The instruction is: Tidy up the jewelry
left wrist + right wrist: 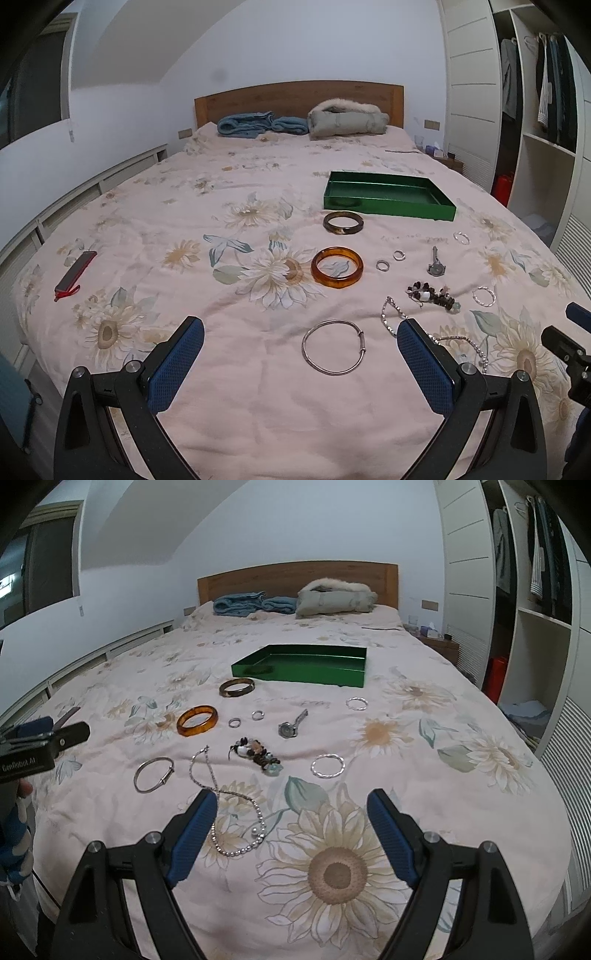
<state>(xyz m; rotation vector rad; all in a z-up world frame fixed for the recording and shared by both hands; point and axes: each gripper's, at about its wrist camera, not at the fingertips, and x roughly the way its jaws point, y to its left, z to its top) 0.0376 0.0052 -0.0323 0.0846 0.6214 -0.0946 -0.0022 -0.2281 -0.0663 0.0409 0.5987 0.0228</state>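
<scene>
Jewelry lies spread on a floral bedspread before a green tray [388, 206] [295, 674]. An amber bangle [337, 266] [197, 720], a dark bangle [342, 222] [236, 687], a thin silver bangle [333, 347] [153, 774], a beaded bracelet [434, 295] [258, 755], a watch [436, 264] [291, 725], a bead chain [236, 812], two small rings [389, 260] and two twisted silver hoops [327, 766] [357, 703] lie loose. My left gripper [301, 328] is open above the silver bangle. My right gripper [291, 801] is open and empty, near the chain.
A red-edged phone [75, 269] lies at the bed's left side. Folded blue cloth [258, 123] and a grey fur-trimmed coat [347, 120] lie by the wooden headboard. An open wardrobe [535, 609] stands at the right, a low white cabinet at the left.
</scene>
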